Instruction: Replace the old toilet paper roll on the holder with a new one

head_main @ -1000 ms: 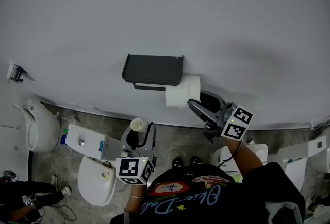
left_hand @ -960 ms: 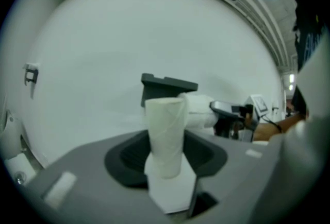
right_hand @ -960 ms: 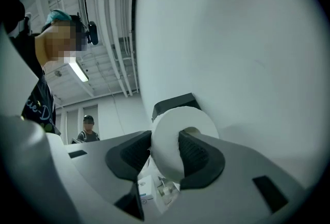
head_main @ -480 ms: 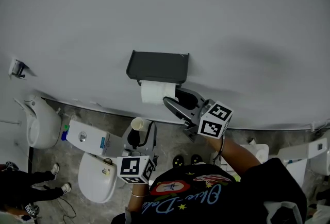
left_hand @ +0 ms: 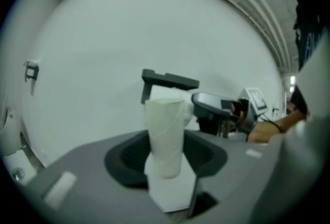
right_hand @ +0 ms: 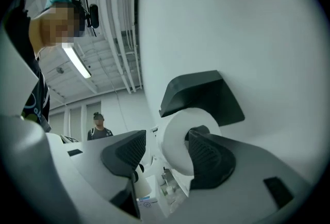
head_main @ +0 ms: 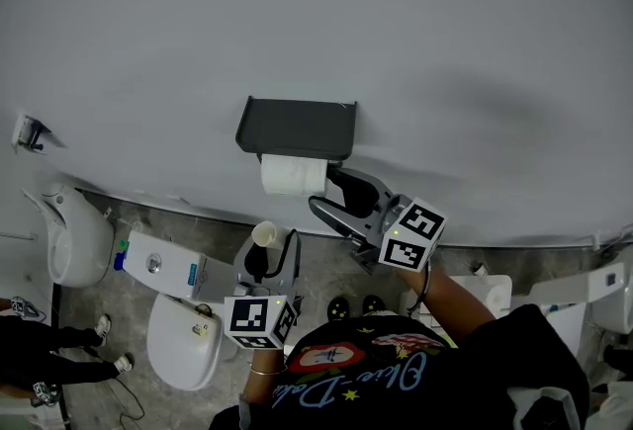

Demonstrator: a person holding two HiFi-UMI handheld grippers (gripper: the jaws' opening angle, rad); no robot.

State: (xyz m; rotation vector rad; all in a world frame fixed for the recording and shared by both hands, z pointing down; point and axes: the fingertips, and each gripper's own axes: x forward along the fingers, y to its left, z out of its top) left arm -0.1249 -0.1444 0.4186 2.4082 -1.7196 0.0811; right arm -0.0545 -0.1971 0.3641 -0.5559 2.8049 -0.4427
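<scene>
A second ago the new roll (head_main: pixel 293 175) was out to the right of the holder (head_main: pixel 297 127); it has since been carried leftward and now sits tucked right under the holder's dark cover, up against the pale wall (head_main: pixel 415 43). The right gripper (head_main: pixel 334 199) is still at the roll's right end and its jaws are opening. From its own view the roll stands between them, with one pad (right_hand: pixel 206 153) in front of the roll's hollow core and the other pad (right_hand: pixel 126 148) off to the side with a gap showing. Whether the roll is properly on the spindle, I can't make out. Lower down and nearer the person, the left gripper (head_main: pixel 267 258) has its jaws closed at a middling width on the old cardboard tube (left_hand: pixel 165 133). The tube stands upright between them, well below the holder and above the white toilet (head_main: pixel 183 349).
</scene>
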